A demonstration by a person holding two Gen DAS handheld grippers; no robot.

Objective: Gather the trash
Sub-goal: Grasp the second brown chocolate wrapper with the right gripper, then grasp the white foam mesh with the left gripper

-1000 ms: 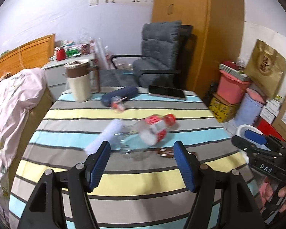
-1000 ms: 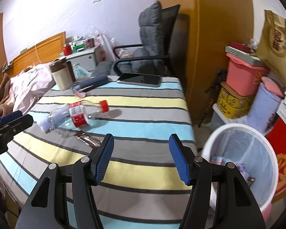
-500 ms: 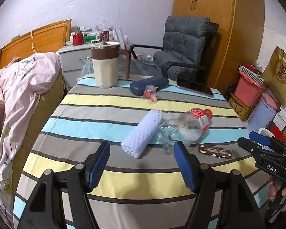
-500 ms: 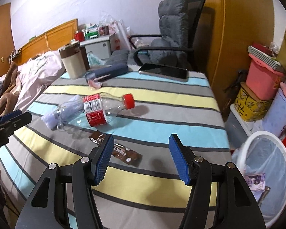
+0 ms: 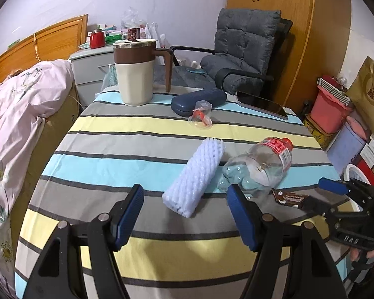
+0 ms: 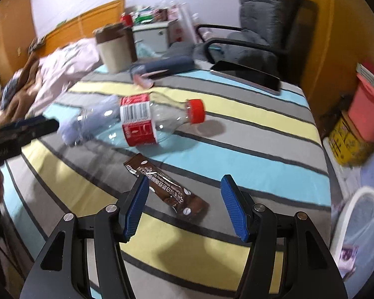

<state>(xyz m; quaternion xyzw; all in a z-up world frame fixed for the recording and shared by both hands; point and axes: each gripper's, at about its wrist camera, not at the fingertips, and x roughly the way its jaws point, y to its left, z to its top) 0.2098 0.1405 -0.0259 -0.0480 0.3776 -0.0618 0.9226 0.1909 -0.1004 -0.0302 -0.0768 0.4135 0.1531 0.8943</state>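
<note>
- Left gripper (image 5: 185,214): matte black frame of two triangular arms with cut-out openings, each carrying silver round screws.
- Its fingers (image 5: 128,214) are blue ribbed pads on black backing.
- Right gripper (image 6: 184,206): same black frame, silver screws, blue ribbed pads; white lettering shows on its side in the left wrist view.

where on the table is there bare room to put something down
Free: the left side of the table, from the mug down to the near edge, left of the foam sleeve. Also the far right stripes between the bottle cap and the tablet. Crowded: the middle, with sleeve, bottle and wrapper close together.
</note>
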